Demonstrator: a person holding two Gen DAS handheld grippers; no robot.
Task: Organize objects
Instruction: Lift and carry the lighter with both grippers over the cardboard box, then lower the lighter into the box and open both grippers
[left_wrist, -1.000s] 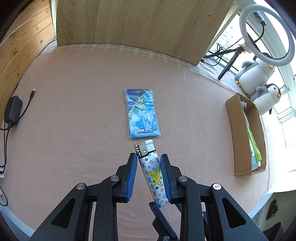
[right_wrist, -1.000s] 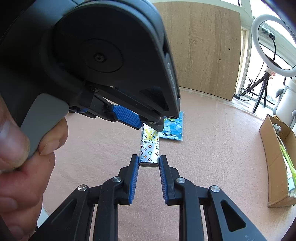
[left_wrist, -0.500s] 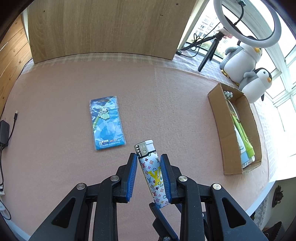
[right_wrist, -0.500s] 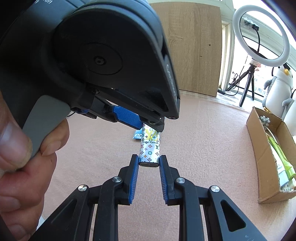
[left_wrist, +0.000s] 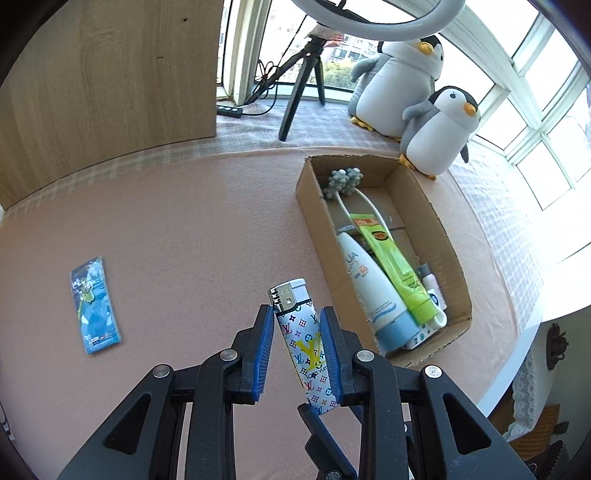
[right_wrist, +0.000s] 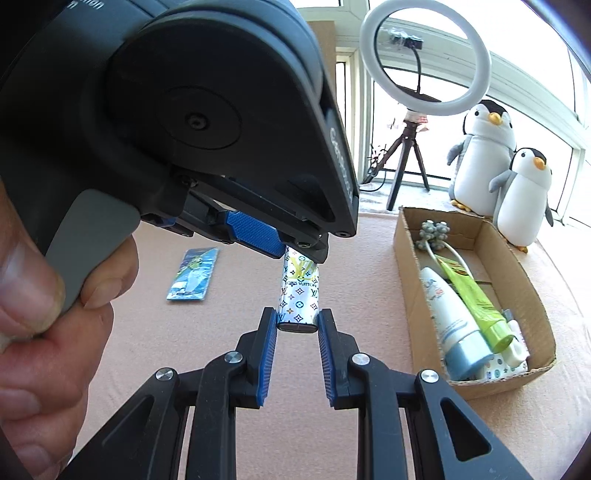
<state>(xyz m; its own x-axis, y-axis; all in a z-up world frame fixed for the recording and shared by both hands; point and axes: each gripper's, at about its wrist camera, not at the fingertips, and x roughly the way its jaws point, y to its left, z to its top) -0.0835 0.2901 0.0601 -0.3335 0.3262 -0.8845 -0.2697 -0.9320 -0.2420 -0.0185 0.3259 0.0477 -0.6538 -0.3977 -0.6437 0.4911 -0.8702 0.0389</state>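
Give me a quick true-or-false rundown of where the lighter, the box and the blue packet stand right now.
1. The white patterned lighter is clamped by both the left hand-held gripper and the right hand-held gripper. True.
2. The brown cardboard box is empty. False: it holds tubes and a grey-headed massager.
3. The flat blue plastic packet lies on the pink table cover, outside the box. True.
4. The lighter rests on the cover. False: it is held above it.
5. Two plush penguins sit inside the box. False: they sit behind it.
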